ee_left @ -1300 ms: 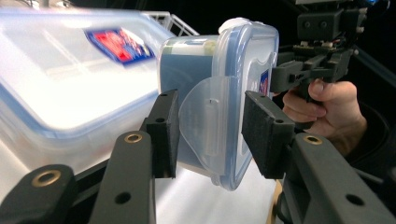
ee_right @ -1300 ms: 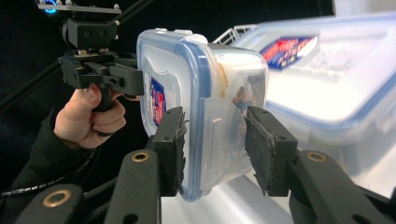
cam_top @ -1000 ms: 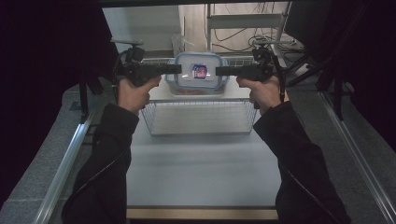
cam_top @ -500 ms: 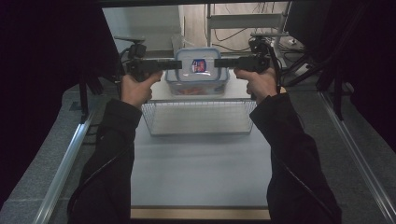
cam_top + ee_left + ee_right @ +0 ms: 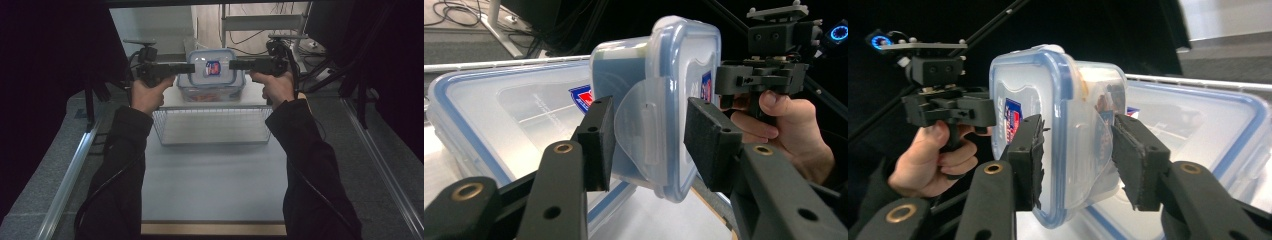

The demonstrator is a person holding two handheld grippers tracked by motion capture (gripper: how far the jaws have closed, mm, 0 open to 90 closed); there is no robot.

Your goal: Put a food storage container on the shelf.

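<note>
A small clear food container (image 5: 212, 67) with a blue-rimmed lid and a red and blue label hangs in the air at the far end of the table, its lid turned toward the person. My left gripper (image 5: 187, 69) is shut on its left side, the pads (image 5: 596, 140) straddling the lid's side latch (image 5: 644, 130). At its right side my right gripper (image 5: 235, 65) grips it too, one pad (image 5: 1030, 150) on the lid and the other on the body. The container (image 5: 1068, 120) holds some orange-brown contents.
A larger clear container (image 5: 499, 100) with a blue-rimmed lid lies just below and behind the held one. A white wire basket (image 5: 215, 125) stands nearer the person. The white table top (image 5: 210, 185) runs on to the front edge. Metal rails (image 5: 70, 170) line both sides.
Both hands have carried the small container a little farther from the person, and it sits slightly higher in the picture. The grip looks the same.
</note>
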